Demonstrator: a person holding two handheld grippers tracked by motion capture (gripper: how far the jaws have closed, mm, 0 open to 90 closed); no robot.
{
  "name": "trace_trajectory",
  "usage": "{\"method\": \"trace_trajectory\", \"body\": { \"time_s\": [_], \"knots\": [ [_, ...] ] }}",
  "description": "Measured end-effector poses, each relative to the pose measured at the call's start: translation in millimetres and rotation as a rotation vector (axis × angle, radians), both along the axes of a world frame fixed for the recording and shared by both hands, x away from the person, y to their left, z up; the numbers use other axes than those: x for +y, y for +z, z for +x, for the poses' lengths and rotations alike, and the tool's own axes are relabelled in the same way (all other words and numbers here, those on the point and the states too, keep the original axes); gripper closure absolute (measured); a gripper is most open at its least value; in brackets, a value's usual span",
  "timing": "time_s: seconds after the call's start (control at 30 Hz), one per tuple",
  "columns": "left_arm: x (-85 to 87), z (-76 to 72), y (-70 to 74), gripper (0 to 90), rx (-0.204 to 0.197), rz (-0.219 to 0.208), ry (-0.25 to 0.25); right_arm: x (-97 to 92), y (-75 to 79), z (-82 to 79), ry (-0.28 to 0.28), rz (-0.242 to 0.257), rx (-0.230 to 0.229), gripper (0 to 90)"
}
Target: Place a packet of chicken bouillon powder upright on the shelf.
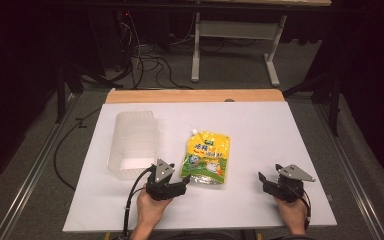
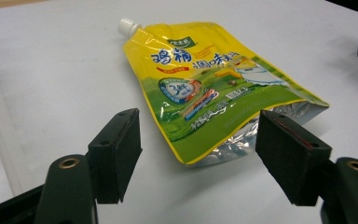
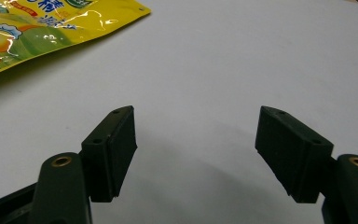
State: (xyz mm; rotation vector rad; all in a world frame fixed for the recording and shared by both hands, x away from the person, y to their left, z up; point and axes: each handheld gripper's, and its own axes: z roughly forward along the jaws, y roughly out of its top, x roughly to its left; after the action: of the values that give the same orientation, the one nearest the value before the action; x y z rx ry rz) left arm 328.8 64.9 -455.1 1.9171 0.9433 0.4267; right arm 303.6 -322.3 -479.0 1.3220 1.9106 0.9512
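Two grippers, one spouted pouch and one clear plastic container are all that sits on the desk (image 1: 260, 130), a white sheet over a wooden top whose bare strip shows along the far edge. Around it the room is dark, with grey floor, loose black cables and the white legs of another table beyond the far edge. The yellow-and-green spouted pouch (image 1: 206, 158) lies flat near the middle of the desk, its white cap toward the far edge and its silver bottom toward the near edge. The clear plastic container (image 1: 132, 144) stands just left of it, apart from it. The left gripper (image 1: 181, 183) rests near the near edge with its jaws spread wide, empty, the pouch's near left corner lying just ahead of them; in the left gripper view the pouch (image 2: 205, 84) stretches away between the two pads. The right gripper (image 1: 262, 178) sits close to the near right corner, jaws likewise wide and empty, well apart from the pouch. The desk's right half and far strip lie bare.
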Motion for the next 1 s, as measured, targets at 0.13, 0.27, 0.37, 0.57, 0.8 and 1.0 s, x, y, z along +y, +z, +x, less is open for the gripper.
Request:
{"method": "trace_trajectory", "body": {
  "time_s": [0.13, 0.27, 0.37, 0.57, 0.8, 1.0],
  "knots": [
    [-3.3, 2.5, 2.6, 30.8, -0.012, -0.002, 0.022, 0.7, -0.1, 0.4, -0.003, -0.009, 0.006, 29.6],
    [-8.5, 4.6, 6.9, 30.1, -0.022, -0.012, 0.034, 1.8, -0.3, 0.8, 0.001, -0.020, 0.012, 29.7],
    [-12.5, 8.8, 9.9, 29.0, -0.013, -0.004, 0.034, 0.9, -0.1, 0.4, 0.000, -0.013, 0.007, 29.7],
    [-19.0, 23.0, 15.2, 28.9, 0.055, 0.018, 0.045, 0.8, 0.1, -0.6, 0.001, -0.004, -0.002, 29.5],
    [-25.1, 35.2, 21.6, 28.4, 0.058, 0.035, 0.046, 0.3, 0.4, -2.0, 0.000, 0.002, -0.010, 29.4],
    [-32.2, 50.6, 23.1, 27.3, 0.107, 0.033, 0.045, 0.7, 0.3, -1.9, 0.001, -0.002, -0.011, 29.4]
  ]
}}
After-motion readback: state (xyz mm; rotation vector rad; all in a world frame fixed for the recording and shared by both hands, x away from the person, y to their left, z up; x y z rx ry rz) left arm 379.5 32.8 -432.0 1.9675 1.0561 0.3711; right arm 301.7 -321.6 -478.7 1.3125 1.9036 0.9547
